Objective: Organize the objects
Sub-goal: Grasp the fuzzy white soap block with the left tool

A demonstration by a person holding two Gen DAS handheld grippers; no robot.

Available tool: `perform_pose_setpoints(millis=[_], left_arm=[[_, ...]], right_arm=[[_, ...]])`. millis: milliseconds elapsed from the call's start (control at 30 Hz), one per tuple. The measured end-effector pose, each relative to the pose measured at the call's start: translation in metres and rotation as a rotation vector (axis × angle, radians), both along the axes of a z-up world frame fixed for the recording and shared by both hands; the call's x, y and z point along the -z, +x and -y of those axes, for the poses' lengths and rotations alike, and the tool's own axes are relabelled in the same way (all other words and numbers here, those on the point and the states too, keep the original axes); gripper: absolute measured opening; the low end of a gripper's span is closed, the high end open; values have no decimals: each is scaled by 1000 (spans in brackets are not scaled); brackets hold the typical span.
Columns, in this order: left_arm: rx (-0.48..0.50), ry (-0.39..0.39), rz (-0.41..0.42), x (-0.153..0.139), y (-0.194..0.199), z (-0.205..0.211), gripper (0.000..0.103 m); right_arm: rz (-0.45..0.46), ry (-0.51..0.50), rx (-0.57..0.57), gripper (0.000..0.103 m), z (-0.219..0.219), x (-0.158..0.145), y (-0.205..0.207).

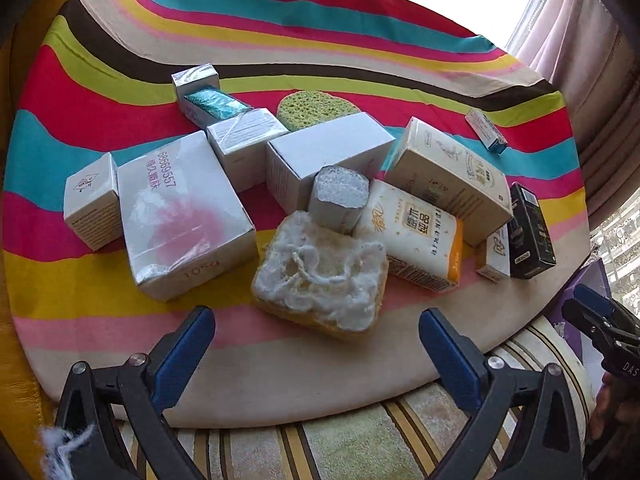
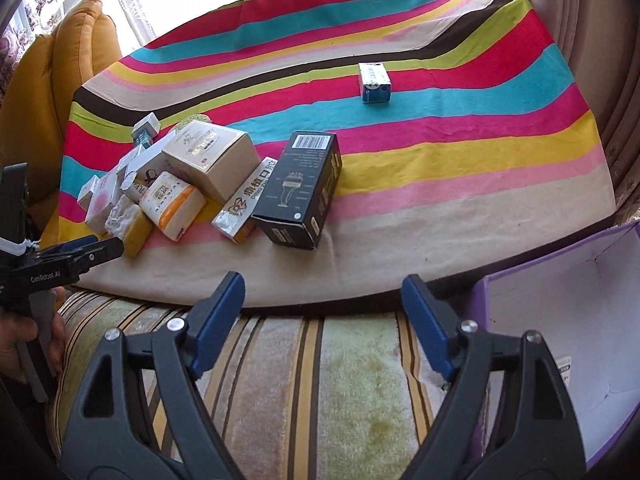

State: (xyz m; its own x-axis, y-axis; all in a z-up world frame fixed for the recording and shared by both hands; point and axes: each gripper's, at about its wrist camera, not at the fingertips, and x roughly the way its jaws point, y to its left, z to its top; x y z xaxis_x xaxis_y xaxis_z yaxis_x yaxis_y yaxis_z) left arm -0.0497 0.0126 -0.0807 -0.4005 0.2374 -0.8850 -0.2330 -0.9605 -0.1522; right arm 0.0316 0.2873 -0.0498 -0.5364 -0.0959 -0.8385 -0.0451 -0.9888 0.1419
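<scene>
Striped tablecloth [image 1: 280, 40]: woven cloth, matt, faintly creased. Sponge [image 1: 320, 280], lower centre of left view: yellow foam, top covered in frayed white fibre, rough. Green sponge [image 1: 316, 110] further up: porous, coarse. Pink-printed box [image 1: 184, 212]: cardboard under glossy film. Black box [image 2: 298, 188], centre of right view: card, satin sheen. Purple bin [image 2: 560, 320], lower right: matt board. Rug [image 2: 320, 380] at the bottom: pile, fuzzy.

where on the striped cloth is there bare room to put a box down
Free: the wide stretch right of the black box, around the lone blue box, and the far stripes. Crowded: the left cluster from the pink-print box to the black box.
</scene>
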Motion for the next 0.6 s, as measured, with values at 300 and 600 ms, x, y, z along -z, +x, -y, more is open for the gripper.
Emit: perform_pose_setpoints(millis=[300, 600], left_arm=[[92, -89, -31, 8, -15, -26, 84], [74, -55, -67, 1, -7, -17, 69]], right_arm=[[35, 40, -16, 83, 8, 13, -44], [12, 42, -11, 83, 15, 7, -59]])
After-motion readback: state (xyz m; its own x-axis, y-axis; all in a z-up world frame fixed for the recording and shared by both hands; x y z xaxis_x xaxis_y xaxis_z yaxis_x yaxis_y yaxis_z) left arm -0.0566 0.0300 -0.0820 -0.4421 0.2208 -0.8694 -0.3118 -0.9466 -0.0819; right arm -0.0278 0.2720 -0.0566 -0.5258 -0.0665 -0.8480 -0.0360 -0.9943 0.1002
